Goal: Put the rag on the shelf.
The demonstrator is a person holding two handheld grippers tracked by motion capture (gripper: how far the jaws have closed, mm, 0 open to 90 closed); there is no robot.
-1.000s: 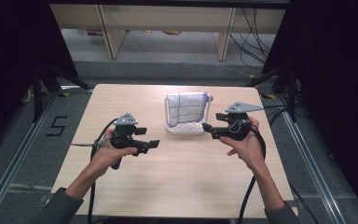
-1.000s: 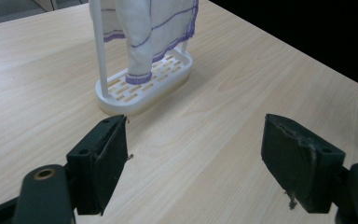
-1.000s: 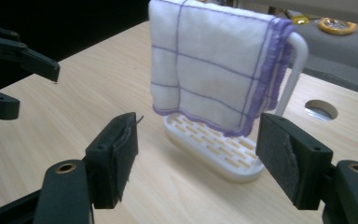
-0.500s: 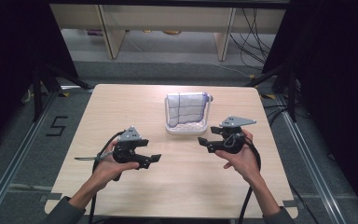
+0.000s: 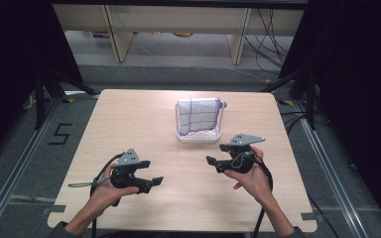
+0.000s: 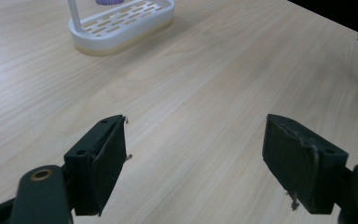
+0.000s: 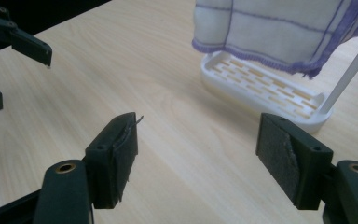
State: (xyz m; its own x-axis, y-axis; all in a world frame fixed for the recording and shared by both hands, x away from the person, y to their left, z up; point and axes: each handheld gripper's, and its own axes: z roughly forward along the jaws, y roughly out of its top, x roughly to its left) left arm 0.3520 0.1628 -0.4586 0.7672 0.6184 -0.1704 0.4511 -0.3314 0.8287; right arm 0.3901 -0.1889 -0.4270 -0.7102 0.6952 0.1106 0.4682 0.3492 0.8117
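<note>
A white cloth with purple grid lines [image 5: 198, 115] [image 7: 275, 28] hangs over a white rack whose slotted base [image 5: 197, 137] [image 7: 261, 91] [image 6: 121, 25] stands at the table's middle, toward the far side. My left gripper [image 5: 149, 181] [image 6: 196, 163] is held low over the near left of the wooden table, jaws wide apart with nothing between them. My right gripper [image 5: 212, 163] [image 7: 196, 156] hovers just in front and to the right of the rack, open and empty too, pointing left toward the other gripper [image 7: 14, 42].
The light wooden table [image 5: 129, 119] has bare room on both sides of the rack and along the near edge. Dark frames and cables flank the table, and shelving stands beyond its far edge.
Both hands have drawn back toward the near edge and sunk closer to the tabletop. The jaws of both grippers stay spread as before.
</note>
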